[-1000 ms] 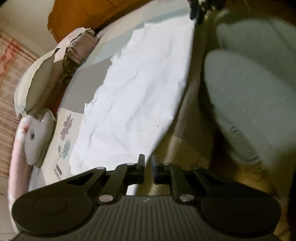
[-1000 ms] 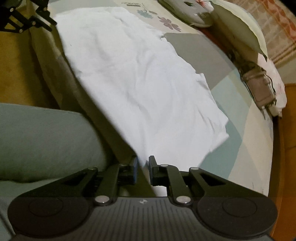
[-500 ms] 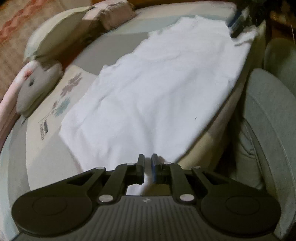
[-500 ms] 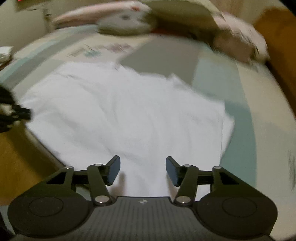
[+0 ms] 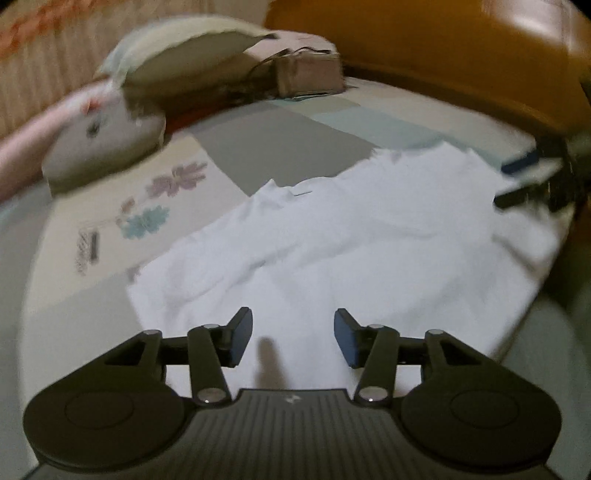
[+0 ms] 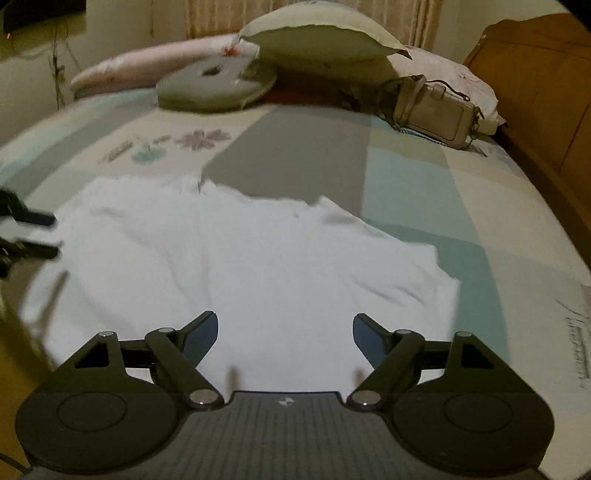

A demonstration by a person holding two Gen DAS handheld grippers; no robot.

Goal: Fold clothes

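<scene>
A white garment lies spread flat on the bed, its near hem by the bed's front edge. My left gripper hovers over the hem's left part. Its jaws are opening, and only cloth lying below shows between the blue pads, none of it pinched. My right gripper is over the right part of the same garment, jaws opening wide with nothing gripped. Each gripper shows blurred at the edge of the other's view: the right gripper and the left gripper.
A patchwork bedspread with flower prints covers the bed. Pillows and a round grey cushion lie at the far end, beside a beige handbag. A wooden headboard stands on the right and curtains hang behind.
Both views have rolled level. Both grippers, shut at the garment's near edge before, now stand parted, the right one first. The garment rests flat on the bed.
</scene>
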